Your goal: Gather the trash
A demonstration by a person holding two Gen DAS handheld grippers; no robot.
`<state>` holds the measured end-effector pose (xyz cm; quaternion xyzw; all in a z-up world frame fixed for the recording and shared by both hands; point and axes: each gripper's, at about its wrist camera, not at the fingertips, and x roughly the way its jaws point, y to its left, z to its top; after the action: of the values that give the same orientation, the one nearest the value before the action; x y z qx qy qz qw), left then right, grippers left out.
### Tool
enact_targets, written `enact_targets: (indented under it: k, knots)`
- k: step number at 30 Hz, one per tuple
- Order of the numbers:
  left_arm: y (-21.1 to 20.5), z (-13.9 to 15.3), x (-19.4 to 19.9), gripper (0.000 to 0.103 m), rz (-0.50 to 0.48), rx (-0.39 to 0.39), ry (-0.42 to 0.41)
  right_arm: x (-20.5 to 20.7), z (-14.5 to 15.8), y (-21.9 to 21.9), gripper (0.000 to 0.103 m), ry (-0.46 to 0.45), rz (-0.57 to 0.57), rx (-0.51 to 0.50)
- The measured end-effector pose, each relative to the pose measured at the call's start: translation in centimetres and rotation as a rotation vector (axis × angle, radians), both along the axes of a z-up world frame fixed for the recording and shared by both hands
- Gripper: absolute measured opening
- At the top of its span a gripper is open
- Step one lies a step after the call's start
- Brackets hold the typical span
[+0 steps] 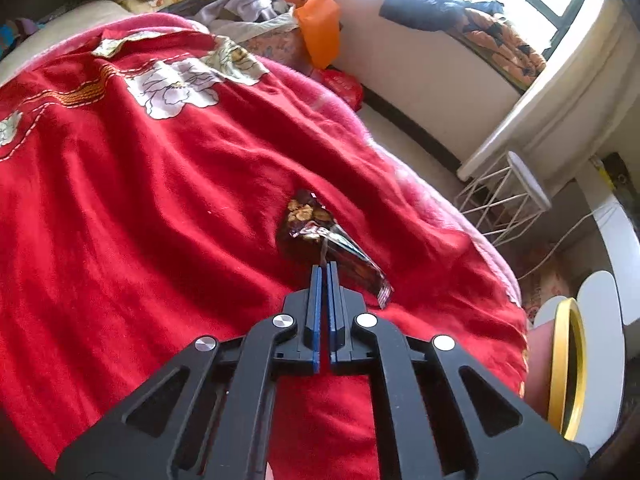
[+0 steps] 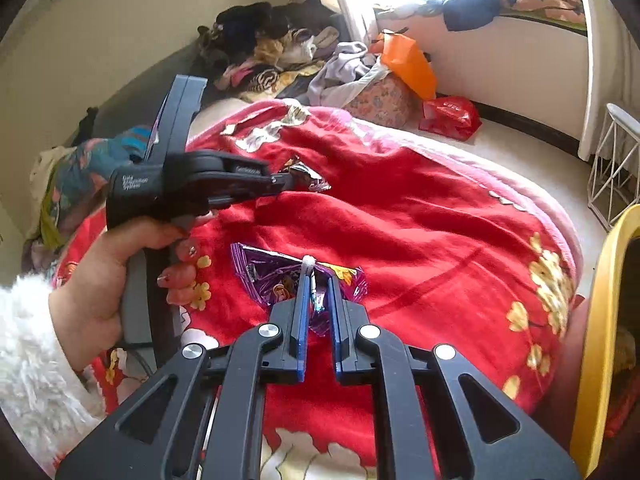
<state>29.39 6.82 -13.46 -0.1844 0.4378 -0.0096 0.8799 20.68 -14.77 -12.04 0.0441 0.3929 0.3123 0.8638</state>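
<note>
My left gripper (image 1: 324, 266) is shut on a dark brown snack wrapper (image 1: 320, 236) and holds it over the red blanket (image 1: 160, 184). The same gripper (image 2: 286, 182) and brown wrapper (image 2: 306, 178) show in the right wrist view, held in a hand at the left. My right gripper (image 2: 318, 276) is closed on a purple snack wrapper (image 2: 272, 276) with a white stick in it, just above the red blanket (image 2: 420, 232).
Piled clothes (image 2: 280, 48), an orange bag (image 2: 408, 62) and a red bag (image 2: 450, 116) lie at the far side. A white wire stand (image 1: 504, 200) and a gold-rimmed bin (image 1: 568, 364) stand at the right of the bed.
</note>
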Motion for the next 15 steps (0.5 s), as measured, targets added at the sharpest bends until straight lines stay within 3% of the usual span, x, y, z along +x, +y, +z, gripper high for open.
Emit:
enact_targets:
  k: [8,9,10,11,15]
  knots:
    - [-1.4,0.7,-1.3,0.0,-0.049,-0.017,-0.041,-0.9,2.4,-2.1,0.009,-0.031,-0.035,0.046]
    - [-1.5,0.7,-1.2,0.008,-0.04,-0.017,-0.038,-1.1,2.8,-2.4,0.009,-0.038,-0.041,0.053]
    - [-1.5,0.6,-0.8,0.035,-0.029,-0.023,-0.028,-1.3,3.3,-2.8,0.009,-0.05,-0.049,0.062]
    - [-1.5,0.5,-0.5,0.045,-0.021,-0.029,-0.021,-1.5,3.8,-3.3,0.009,-0.061,-0.057,0.07]
    - [-1.8,0.1,0.7,0.047,0.018,-0.028,0.001,-2.2,5.8,-6.2,0.009,-0.106,-0.107,0.101]
